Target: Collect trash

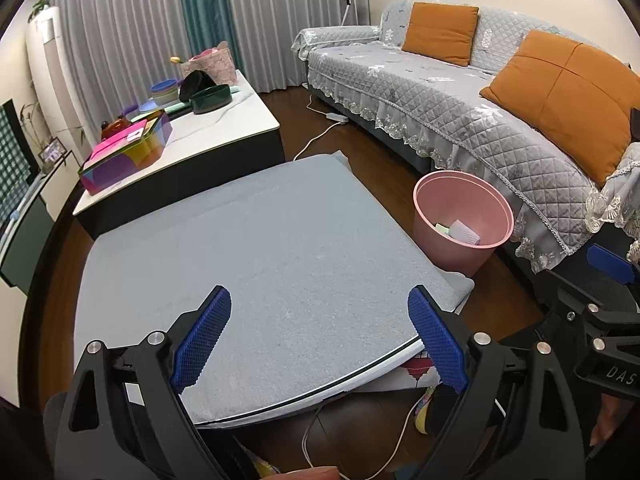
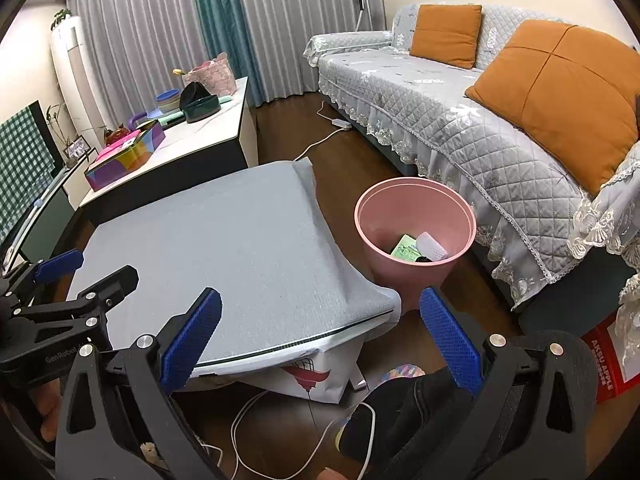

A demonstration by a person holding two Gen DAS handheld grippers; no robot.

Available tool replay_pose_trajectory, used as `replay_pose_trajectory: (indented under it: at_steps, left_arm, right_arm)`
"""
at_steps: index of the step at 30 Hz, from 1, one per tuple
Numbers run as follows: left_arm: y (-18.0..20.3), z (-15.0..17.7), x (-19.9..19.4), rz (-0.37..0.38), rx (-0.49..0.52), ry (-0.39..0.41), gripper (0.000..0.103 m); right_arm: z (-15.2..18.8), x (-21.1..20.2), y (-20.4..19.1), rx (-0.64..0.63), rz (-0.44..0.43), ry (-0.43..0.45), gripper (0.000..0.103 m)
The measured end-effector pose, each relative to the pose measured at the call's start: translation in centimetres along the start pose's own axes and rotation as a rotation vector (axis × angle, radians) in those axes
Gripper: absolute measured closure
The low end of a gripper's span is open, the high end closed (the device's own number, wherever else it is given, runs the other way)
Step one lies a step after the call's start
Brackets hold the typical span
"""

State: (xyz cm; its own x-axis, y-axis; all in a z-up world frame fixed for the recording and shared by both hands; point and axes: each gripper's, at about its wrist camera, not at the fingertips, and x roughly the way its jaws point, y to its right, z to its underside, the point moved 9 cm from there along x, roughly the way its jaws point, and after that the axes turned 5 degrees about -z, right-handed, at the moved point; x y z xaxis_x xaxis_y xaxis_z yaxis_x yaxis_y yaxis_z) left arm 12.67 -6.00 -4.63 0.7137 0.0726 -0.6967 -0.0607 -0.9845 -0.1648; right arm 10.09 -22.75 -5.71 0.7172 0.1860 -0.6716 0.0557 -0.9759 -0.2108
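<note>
looking light and crinkly, the trash [image 2: 418, 250] in the pink bin [image 2: 416, 196] needs soft pinches; left gripper [image 1: 320, 336] and right gripper [image 2: 320, 340] gape, empty.

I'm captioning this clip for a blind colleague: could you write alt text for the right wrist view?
The open right gripper hovers, holding nothing, over a grey-covered table. On the wooden floor to the right, a pink bin holds a green packet and white scraps, beside a grey sofa with orange cushions. The left gripper shows at the left edge.
</note>
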Motion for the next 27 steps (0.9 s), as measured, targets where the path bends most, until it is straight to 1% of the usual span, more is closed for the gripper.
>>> replay_pose_trajectory:
  at_steps: [7,14,27]
  left_arm:
    - [0.52,0.1,-0.12,0.005,0.007,-0.002,0.016]
    - [0.33,0.21,-0.23,-0.008,0.014,0.004,0.016]
    - [0.16,0.44,-0.07,-0.005,0.004,-0.005,0.016]
  right_arm:
    - [0.25,-0.14,0.07,-0.006,0.0,0.0,0.005]
    - [0.28,-0.15,0.07,-0.008,0.001,-0.001,0.005]
    - [0.37,-0.36,0.07,-0.008,0.002,0.002,0.005]
